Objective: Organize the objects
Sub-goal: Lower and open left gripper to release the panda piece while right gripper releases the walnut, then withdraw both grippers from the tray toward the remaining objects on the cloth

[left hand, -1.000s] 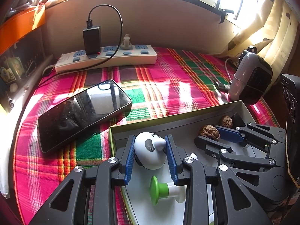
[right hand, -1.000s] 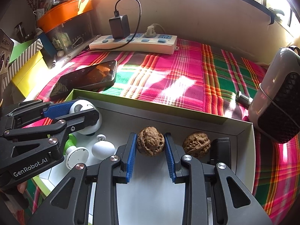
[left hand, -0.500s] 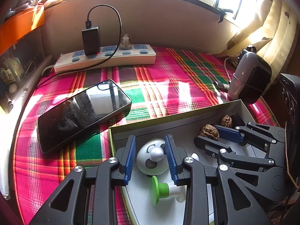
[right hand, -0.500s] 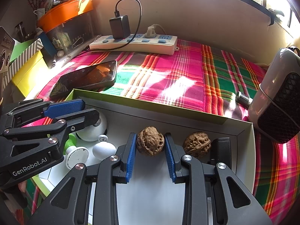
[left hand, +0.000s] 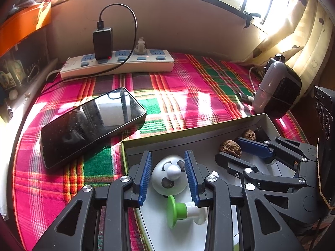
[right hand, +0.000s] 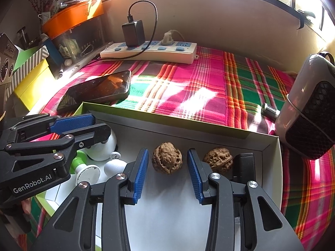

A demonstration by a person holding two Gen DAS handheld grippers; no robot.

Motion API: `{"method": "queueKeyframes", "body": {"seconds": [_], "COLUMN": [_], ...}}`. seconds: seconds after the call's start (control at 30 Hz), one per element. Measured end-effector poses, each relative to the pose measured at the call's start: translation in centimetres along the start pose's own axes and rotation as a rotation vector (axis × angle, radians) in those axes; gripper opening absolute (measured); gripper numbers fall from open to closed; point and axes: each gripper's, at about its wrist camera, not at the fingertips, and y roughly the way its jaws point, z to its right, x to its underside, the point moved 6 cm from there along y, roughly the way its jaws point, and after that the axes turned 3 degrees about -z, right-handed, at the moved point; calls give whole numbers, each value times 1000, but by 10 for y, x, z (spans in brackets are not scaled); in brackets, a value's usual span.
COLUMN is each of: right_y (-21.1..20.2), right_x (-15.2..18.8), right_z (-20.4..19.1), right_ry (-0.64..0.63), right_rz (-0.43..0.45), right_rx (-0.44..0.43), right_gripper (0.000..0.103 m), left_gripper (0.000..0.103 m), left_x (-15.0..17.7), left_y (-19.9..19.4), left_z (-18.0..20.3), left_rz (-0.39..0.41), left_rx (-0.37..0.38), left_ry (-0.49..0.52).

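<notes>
The plaid cloth (left hand: 188,87) covers the whole tabletop, w/ a shallow box (right hand: 188,125) sitting on it nearest the cameras; that's where the sorted things are going. Both grippers hang over the box, side by side. The left gripper (left hand: 168,175) has its jaws opening around a round white panda toy (left hand: 169,177), which rests on the box floor in the left corner; small gaps show at both pads, so it's let go, not held. The right gripper (right hand: 167,165) is also opening, a walnut (right hand: 166,160) lying on the box floor between its pads w/ clear gaps each side. Judged step: release of both items inside the box. To do it well, prob. best to let the jaws spread fully before any lift, then go straight up so a pad doesn't drag the toy or roll the walnut, both being round & likely to roll. The left hand should also mind the green-and-white peg toy (left hand: 184,211) just under its right finger. Count, big to small: 1 cloth, 1 box, 1 power strip (left hand: 117,64), 1 small heater (right hand: 309,108), 1 phone (left hand: 92,123), 1 charger (left hand: 102,42), 1 panda toy, 1 peg toy, 2 walnuts, the second (right hand: 217,160) touching the right finger's outer side, plus 1 small black block (right hand: 244,163) in the box's right corner.
</notes>
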Motion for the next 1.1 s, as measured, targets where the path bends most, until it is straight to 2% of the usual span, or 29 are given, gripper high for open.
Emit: {"method": "queueKeyframes", "body": {"seconds": [0.4, 1.1], "right_y": [-11, -57], "right_x": [3, 24], "right_z": [-1, -5], "right_ry": [9, 17], "right_rz": [20, 90], "right_rx": [1, 7], "right_gripper": [41, 44], "left_gripper": [39, 39], "left_x": [2, 29], "left_y": [-12, -63], "left_z": [-1, 1], "left_rz": [11, 77], "left_rx": [-3, -4], "left_ry": [-8, -10]}}
